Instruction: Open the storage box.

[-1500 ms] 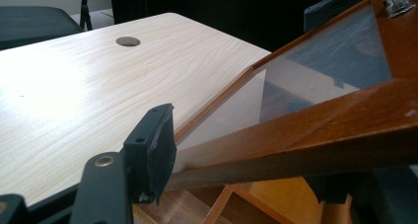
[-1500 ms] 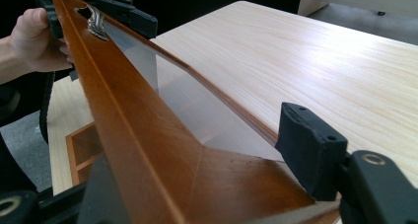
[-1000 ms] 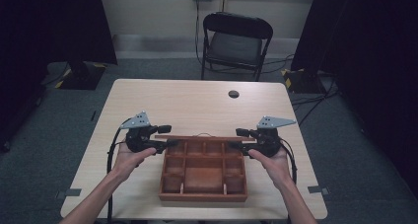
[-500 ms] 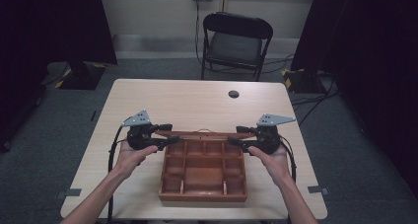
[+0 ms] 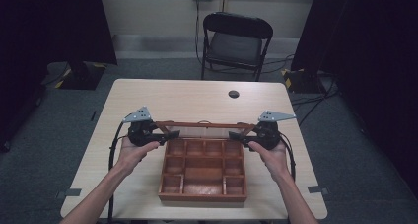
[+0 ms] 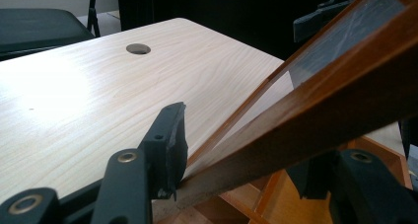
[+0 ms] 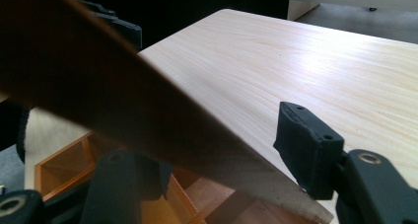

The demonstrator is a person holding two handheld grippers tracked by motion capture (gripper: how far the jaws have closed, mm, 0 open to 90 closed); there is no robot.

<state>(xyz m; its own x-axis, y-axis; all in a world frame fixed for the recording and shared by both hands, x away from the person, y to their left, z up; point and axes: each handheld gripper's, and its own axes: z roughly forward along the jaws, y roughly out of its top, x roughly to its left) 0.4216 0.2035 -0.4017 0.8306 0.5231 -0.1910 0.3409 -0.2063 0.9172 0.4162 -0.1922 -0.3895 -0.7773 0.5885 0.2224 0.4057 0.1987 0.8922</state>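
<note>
High view: we see a wooden compartment box (image 5: 203,170) sitting on the tabletop (image 5: 197,100) near the person's edge, its glass-paned lid (image 5: 202,127) raised at the far side and tilted up off the box. The left gripper (image 5: 167,134) meets the lid's left end and the right gripper (image 5: 236,134) its right end, each carried by a hand coming in from the bottom. In the left gripper view, the lid's wooden frame (image 6: 315,115) runs slanting between the 2 fingers; the left finger (image 6: 167,145) touches the frame's lower edge, and the other finger sits behind the frame at the right. These fingers have just been closing, with the frame between them; we read them as grasping the lid. In the right gripper view, the frame (image 7: 162,120) crosses over the left finger, while the right finger (image 7: 305,145) stands just beside the frame's corner; we cannot tell whether it presses the wood. Open compartments of the box show below the frame in both gripper views. A round hole (image 5: 233,93) sits in the tabletop farther off, and a black folding chair (image 5: 235,44) stands beyond the table.
</note>
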